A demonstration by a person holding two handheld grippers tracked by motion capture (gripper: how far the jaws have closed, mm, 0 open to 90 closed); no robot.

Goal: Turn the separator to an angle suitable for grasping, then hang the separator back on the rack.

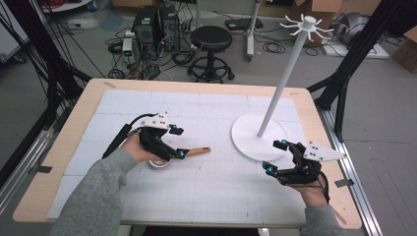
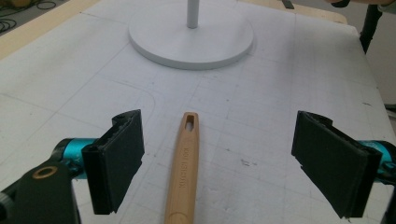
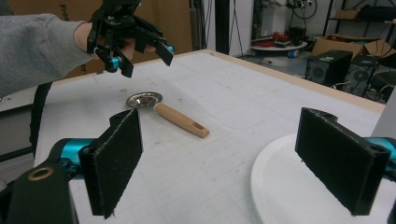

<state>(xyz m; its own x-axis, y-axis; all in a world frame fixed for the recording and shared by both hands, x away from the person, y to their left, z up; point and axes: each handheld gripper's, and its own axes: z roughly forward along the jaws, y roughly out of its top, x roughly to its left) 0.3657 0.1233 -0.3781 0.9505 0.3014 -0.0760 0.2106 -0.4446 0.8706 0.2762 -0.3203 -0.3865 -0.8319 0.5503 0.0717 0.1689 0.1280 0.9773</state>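
Note:
A small metal strainer point(image 3: 144, 99) with a wooden handle point(image 1: 199, 151) lies flat on the white gridded mat, left of centre. My left gripper point(image 1: 179, 142) hovers open just above it; in the left gripper view the handle point(image 2: 183, 172) runs up between the spread pads without touching them. Seen from the right gripper view, the left gripper point(image 3: 142, 55) hangs above and behind the strainer bowl. My right gripper point(image 1: 275, 157) is open and empty at the near right, beside the round base point(image 1: 246, 140) of a white hook stand, whose pole point(image 1: 282, 83) rises tall.
The mat covers a wooden table point(image 1: 69, 142). The stand base point(image 2: 191, 39) lies beyond the handle's tip. Off the table's far side are a black stool point(image 1: 211, 39), computer towers point(image 1: 157, 24) and floor cables. Black frame legs point(image 1: 344, 83) flank the table.

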